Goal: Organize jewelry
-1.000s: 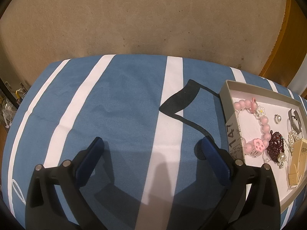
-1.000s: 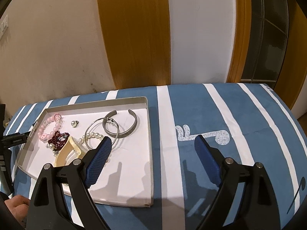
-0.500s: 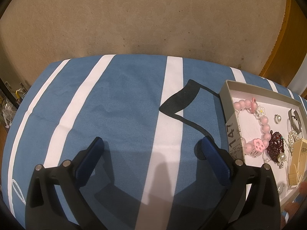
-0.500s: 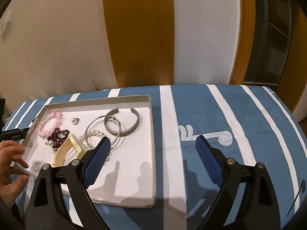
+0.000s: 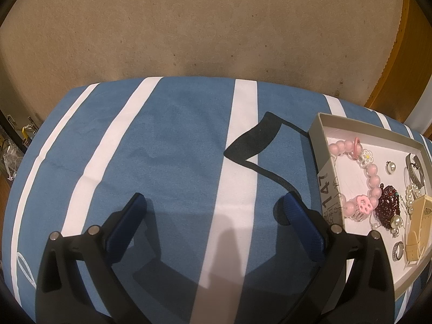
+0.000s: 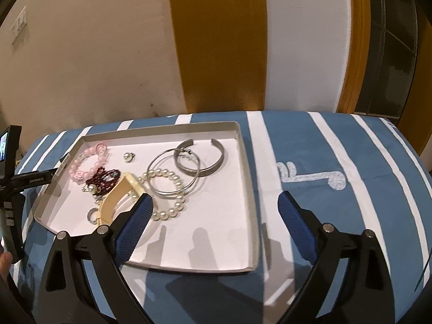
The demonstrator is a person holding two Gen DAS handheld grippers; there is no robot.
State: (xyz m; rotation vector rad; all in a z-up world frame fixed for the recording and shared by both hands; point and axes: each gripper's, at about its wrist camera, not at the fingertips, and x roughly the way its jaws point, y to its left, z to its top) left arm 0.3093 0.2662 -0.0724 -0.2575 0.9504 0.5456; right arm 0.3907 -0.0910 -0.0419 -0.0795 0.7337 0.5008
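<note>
A shallow grey box (image 6: 244,159) (image 5: 320,145) holds jewelry: a pink bead bracelet (image 6: 87,159) (image 5: 374,182), dark red beads (image 6: 104,179) (image 5: 388,209), a cream bangle (image 6: 118,197) (image 5: 418,228), a pearl bracelet (image 6: 172,198), a silver hoop (image 6: 172,174), a silver cuff (image 6: 201,158), a pearl stud (image 6: 129,157) (image 5: 390,166) and a small ring (image 6: 93,215) (image 5: 398,251). My right gripper (image 6: 214,217) is open and empty above the box's near right part. My left gripper (image 5: 216,217) is open and empty over bare cloth, left of the box.
A blue cloth with white stripes (image 5: 167,145) (image 6: 337,145) covers the table. A black shape is printed on it (image 5: 256,140). The left gripper's body (image 6: 13,178) stands at the box's left edge. A beige wall and wooden panel (image 6: 216,40) are behind.
A hand appeared at the box's near left corner half a second ago and is gone now; a small ring now lies there. The right gripper rose and shifted slightly. The left gripper stayed still.
</note>
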